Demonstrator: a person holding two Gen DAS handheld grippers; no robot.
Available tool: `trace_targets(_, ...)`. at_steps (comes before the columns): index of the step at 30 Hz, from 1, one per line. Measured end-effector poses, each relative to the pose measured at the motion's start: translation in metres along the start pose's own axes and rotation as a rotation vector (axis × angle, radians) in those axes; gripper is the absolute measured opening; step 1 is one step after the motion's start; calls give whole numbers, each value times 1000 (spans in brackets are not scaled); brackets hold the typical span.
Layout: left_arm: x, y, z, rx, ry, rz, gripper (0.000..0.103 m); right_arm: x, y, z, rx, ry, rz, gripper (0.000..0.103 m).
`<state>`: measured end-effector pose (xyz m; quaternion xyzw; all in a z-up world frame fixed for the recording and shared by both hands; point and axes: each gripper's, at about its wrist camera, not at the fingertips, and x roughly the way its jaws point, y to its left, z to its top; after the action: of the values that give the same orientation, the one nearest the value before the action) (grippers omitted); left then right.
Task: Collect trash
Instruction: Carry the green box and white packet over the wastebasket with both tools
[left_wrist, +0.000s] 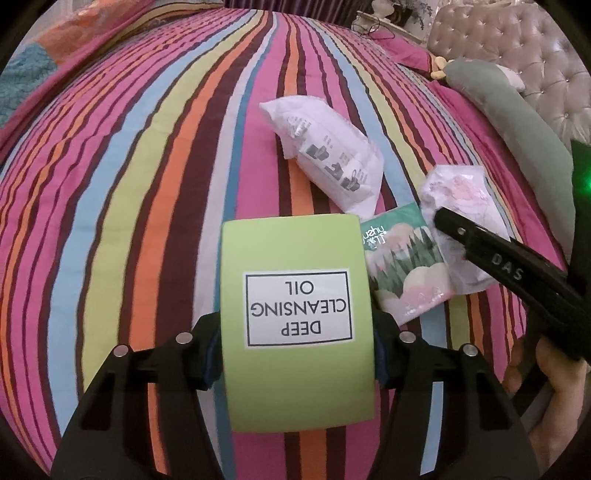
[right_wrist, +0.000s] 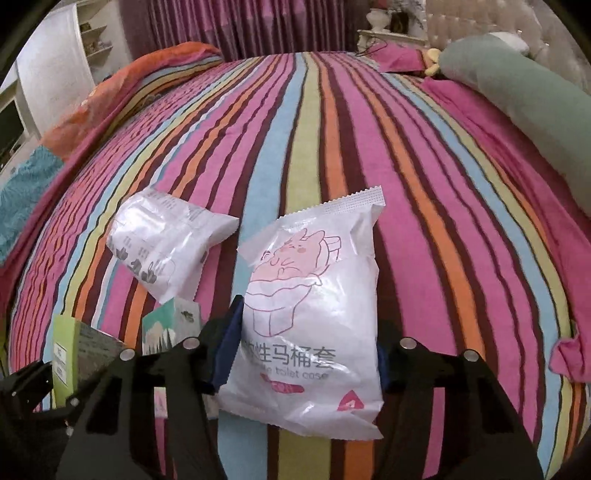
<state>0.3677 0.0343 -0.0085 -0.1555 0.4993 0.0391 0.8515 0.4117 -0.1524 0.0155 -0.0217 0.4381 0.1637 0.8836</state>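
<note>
Trash lies and hangs over the striped bed (left_wrist: 147, 155): you have the green "DEEP CLEANSING OIL" box (left_wrist: 295, 310) clamped between the fingers of your left hand-held gripper (left_wrist: 295, 354), lifted above the bedspread. Just beside the box, on its right in the left wrist view, a small green tissue pack (left_wrist: 402, 266) lies flat on the bed. Touching that pack's far edge sits the white toilet cover packet (right_wrist: 306, 325) with the pink cartoon, and your right hand-held gripper (right_wrist: 303, 354) is clenched on its sides. Beyond the box, a second white printed packet (left_wrist: 328, 155) rests loose on the stripes, near the tissue pack. Farther from the box, a long grey-green bolster pillow (left_wrist: 517, 118) lies along the tufted headboard (left_wrist: 517, 44).
</note>
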Motion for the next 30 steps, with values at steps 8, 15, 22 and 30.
trace_targets(8,-29,10,-14,5,-30,-3,59,-40,-19,-22,63,-32,-36,54)
trace_targets(15,-58,21,-43,14,-44,-14,59,-74,-28,-55,105,-46,-39,54)
trace_targets(22,-90,32,-84,55,-52,-25,59,-111,-28,-93,166,-73,21,54)
trace_targets(30,-121,45,-136,103,-59,-47,59,-152,-11,-141,184,-89,98,54)
